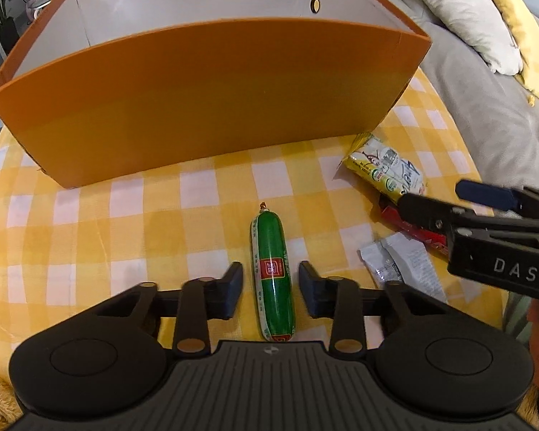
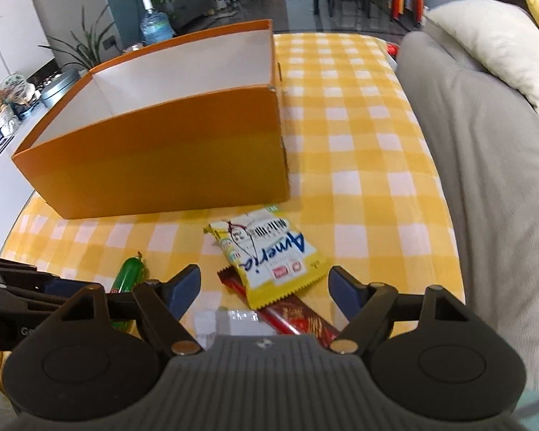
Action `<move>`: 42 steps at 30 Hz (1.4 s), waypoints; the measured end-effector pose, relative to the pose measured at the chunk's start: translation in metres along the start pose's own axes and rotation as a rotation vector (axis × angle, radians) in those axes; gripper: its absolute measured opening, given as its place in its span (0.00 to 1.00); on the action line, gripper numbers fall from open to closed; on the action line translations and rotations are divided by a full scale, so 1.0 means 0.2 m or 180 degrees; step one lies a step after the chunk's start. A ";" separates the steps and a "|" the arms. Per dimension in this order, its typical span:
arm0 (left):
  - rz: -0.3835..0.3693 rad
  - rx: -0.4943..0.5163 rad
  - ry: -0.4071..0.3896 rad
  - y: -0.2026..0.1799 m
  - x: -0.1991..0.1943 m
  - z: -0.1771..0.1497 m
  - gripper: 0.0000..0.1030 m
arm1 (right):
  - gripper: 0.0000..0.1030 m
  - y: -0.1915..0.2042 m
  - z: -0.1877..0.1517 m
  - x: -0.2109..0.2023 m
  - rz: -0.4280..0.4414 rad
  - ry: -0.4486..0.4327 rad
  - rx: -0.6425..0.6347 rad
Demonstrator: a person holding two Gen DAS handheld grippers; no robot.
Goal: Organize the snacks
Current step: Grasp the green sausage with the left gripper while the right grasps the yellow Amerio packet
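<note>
Progress: nothing is seen stowed yet. Orange box (image 1: 204, 100) sits ahead of both grippers; visible interior shows bare white walls, floor not seen.

Left gripper (image 1: 271, 289): jaws apart, straddling green sausage (image 1: 272, 280), gap visible each side, not yet clamped. Judged step: 1st pick being set up.

Right gripper (image 2: 266, 287): jaws wide apart, nothing held. Yellow snack packet (image 2: 269, 258) lies just ahead btwn its fingers, overlapping red bar (image 2: 298, 318); silver packet (image 2: 233, 318) is close under its body.

Remaining: 4 snacks are left on checked tablecloth (image 2: 359, 165), approx. all of task outstanding.
</note>
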State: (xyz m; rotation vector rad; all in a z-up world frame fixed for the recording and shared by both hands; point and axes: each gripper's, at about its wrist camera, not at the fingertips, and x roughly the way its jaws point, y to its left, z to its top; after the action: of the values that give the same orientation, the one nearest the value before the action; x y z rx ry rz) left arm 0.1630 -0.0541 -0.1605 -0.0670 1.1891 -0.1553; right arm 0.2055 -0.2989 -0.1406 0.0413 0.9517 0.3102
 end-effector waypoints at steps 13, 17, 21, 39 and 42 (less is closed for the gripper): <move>0.0023 0.0090 0.0032 -0.02 0.02 0.06 0.24 | 0.74 -0.06 0.05 0.17 0.0114 -0.0039 -0.0130; 0.0041 0.0079 0.0083 -0.02 0.03 0.07 0.24 | 0.75 -0.09 0.06 0.24 0.0227 0.0037 -0.0093; 0.0053 0.0055 0.0116 -0.02 0.03 0.09 0.24 | 0.78 -0.10 0.08 0.28 0.0309 -0.0003 -0.0123; 0.0129 -0.0032 0.0210 -0.03 0.08 0.10 0.24 | 0.51 -0.02 0.07 0.25 0.0314 -0.0061 -0.0431; 0.0155 -0.0037 0.0174 -0.01 0.05 0.09 0.24 | 0.51 0.01 0.06 0.21 0.0260 -0.0123 -0.0551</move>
State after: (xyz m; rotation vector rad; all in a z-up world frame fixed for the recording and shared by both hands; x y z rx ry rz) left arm 0.1841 -0.0586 -0.1634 -0.0440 1.2453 -0.1081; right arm 0.2383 -0.2840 -0.1664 -0.0722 0.8833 0.4649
